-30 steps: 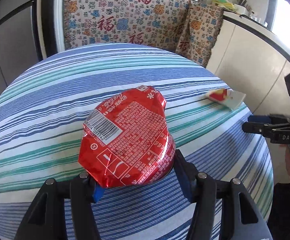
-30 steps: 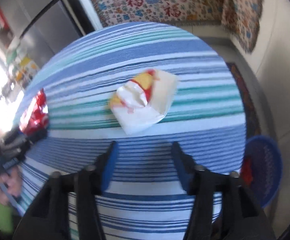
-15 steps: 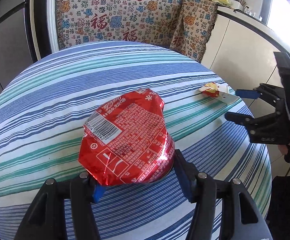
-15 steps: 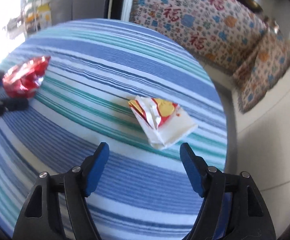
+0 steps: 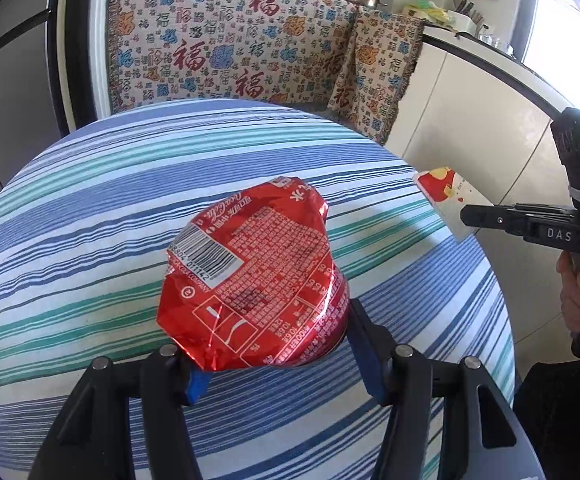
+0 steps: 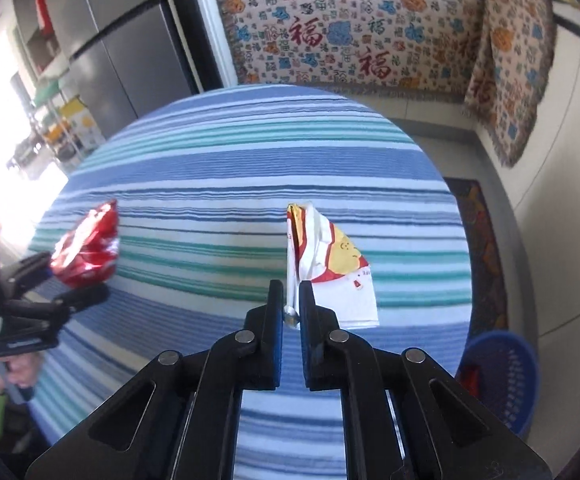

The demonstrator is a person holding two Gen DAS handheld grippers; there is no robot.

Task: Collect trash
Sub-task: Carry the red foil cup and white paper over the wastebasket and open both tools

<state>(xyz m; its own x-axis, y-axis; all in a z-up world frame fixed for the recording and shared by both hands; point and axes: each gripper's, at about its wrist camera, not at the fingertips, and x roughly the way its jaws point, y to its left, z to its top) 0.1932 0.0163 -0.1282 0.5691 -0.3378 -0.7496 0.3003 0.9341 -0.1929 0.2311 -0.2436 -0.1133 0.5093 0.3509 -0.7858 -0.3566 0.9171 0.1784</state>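
My left gripper [image 5: 274, 356] is shut on a crushed red cola can [image 5: 250, 276] and holds it over the round striped table [image 5: 90, 184]. My right gripper [image 6: 290, 292] is shut on the edge of a white, red and yellow wrapper [image 6: 330, 264], which stands up off the cloth. The wrapper also shows in the left wrist view [image 5: 446, 200], pinched by the right gripper [image 5: 470, 216] at the table's right edge. The can and the left gripper show in the right wrist view [image 6: 86, 244] at the left.
A blue plastic basket [image 6: 502, 376] with something red inside stands on the floor beside the table at lower right. A patterned cloth bench [image 5: 250, 48] lies behind the table. A white counter [image 5: 482, 120] is at the right, a fridge [image 6: 102, 40] at the left.
My right gripper has closed from wide open onto the wrapper and lifted its edge. My left gripper still holds the can, nearly in the same place.
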